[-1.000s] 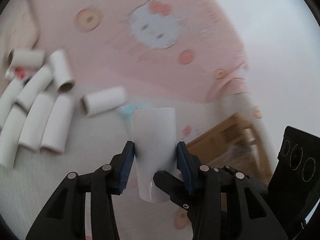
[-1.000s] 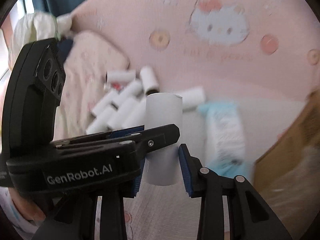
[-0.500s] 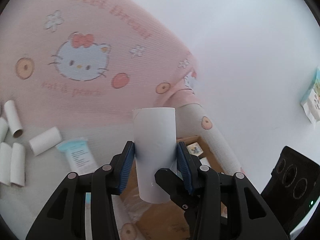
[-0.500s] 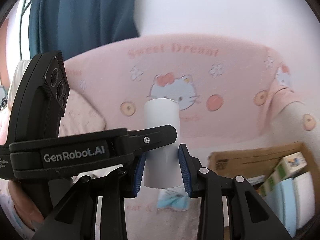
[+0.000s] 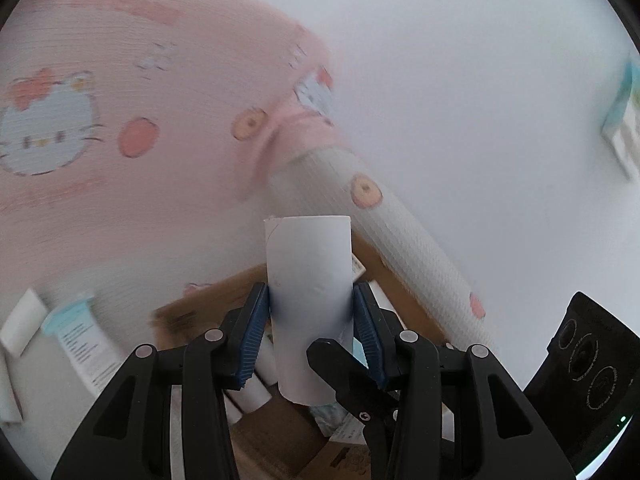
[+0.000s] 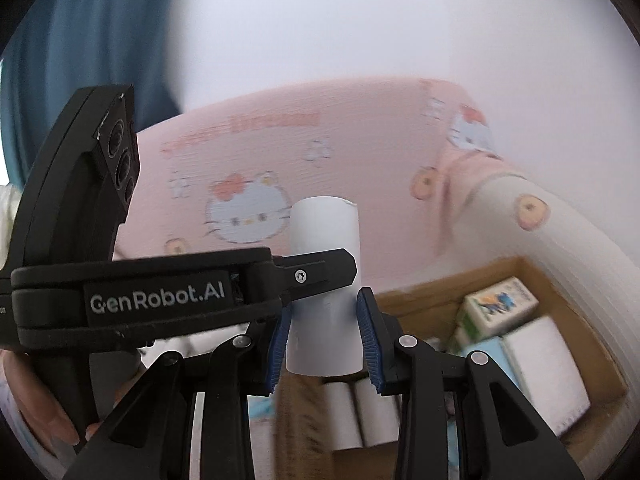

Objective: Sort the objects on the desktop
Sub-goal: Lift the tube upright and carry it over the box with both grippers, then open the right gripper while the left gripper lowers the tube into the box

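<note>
A white paper tube [image 5: 308, 280] stands upright between the blue pads of my left gripper [image 5: 311, 332], which is shut on it. My right gripper [image 6: 324, 334] is shut on the same tube [image 6: 324, 264] from the side. The tube hangs above an open cardboard box [image 6: 532, 276], seen also in the left wrist view [image 5: 192, 312]. White tubes [image 6: 360, 412] lie in the box under the grippers, with small cartons and packets [image 6: 496, 304] at its right.
A pink Hello Kitty bed cover [image 5: 140, 92] rises behind the box, with a white bolster edge [image 5: 400, 232] along its right side. A blue-and-white packet [image 5: 80, 340] and another white tube [image 5: 20, 320] lie on the bed at left. A blue curtain [image 6: 60, 60] hangs at far left.
Both grippers have carried the tube to the right, away from the pile of tubes on the bed, until it hangs over the cardboard box. Both stay shut on it.
</note>
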A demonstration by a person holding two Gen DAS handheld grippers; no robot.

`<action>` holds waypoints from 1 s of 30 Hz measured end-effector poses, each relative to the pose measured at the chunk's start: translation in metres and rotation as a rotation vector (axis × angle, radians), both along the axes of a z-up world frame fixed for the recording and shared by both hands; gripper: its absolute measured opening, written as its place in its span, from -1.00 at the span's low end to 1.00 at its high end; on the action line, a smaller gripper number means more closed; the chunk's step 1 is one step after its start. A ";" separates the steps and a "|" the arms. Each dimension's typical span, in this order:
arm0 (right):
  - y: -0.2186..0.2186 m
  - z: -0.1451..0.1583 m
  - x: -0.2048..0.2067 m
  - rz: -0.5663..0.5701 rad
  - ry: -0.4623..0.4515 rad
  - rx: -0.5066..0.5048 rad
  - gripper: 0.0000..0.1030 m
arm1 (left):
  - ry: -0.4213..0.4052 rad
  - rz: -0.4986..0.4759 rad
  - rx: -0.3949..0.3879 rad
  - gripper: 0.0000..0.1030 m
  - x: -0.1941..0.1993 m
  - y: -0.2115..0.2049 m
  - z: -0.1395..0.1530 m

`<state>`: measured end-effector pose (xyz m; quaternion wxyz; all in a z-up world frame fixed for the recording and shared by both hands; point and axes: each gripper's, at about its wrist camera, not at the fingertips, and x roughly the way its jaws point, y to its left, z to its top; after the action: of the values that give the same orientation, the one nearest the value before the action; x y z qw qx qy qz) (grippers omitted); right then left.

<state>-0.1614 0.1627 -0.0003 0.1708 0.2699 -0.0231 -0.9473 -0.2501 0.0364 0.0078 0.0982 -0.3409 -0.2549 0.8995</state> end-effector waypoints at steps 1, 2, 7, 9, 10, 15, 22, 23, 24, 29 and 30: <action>0.008 -0.002 -0.002 -0.018 -0.011 -0.007 -0.40 | -0.020 -0.019 -0.002 -0.08 -0.008 0.006 -0.002; 0.014 -0.004 -0.004 -0.030 -0.022 -0.011 -0.40 | -0.038 -0.039 0.001 -0.08 -0.017 0.012 -0.004; 0.054 -0.024 -0.018 -0.070 -0.113 -0.053 -0.39 | -0.127 -0.096 0.017 -0.09 -0.054 0.040 -0.028; 0.070 -0.032 -0.023 -0.091 -0.157 -0.069 -0.39 | -0.162 -0.110 0.041 -0.09 -0.060 0.051 -0.039; 0.076 -0.038 -0.026 -0.097 -0.178 -0.078 -0.39 | -0.176 -0.114 0.045 -0.09 -0.063 0.055 -0.043; 0.086 -0.054 -0.030 -0.093 -0.249 -0.104 -0.39 | -0.290 -0.089 -0.008 -0.09 -0.069 0.064 -0.059; 0.069 -0.066 -0.030 -0.061 -0.313 -0.048 -0.39 | -0.452 -0.031 0.039 -0.09 -0.079 0.055 -0.089; 0.068 -0.066 -0.029 -0.069 -0.311 -0.031 -0.39 | -0.464 -0.026 0.038 -0.09 -0.080 0.054 -0.092; 0.067 -0.067 -0.029 -0.086 -0.315 0.009 -0.37 | -0.473 -0.021 0.042 -0.09 -0.080 0.054 -0.093; 0.071 -0.062 -0.020 -0.161 -0.319 0.143 -0.34 | -0.520 -0.025 0.075 -0.09 -0.085 0.053 -0.100; 0.074 -0.059 -0.019 -0.173 -0.311 0.150 -0.34 | -0.524 -0.034 0.059 -0.09 -0.087 0.055 -0.102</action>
<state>-0.1799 0.2364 -0.0596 0.0627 0.4219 -0.0018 -0.9045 -0.3368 0.0916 -0.0940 0.0536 -0.5636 -0.2920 0.7709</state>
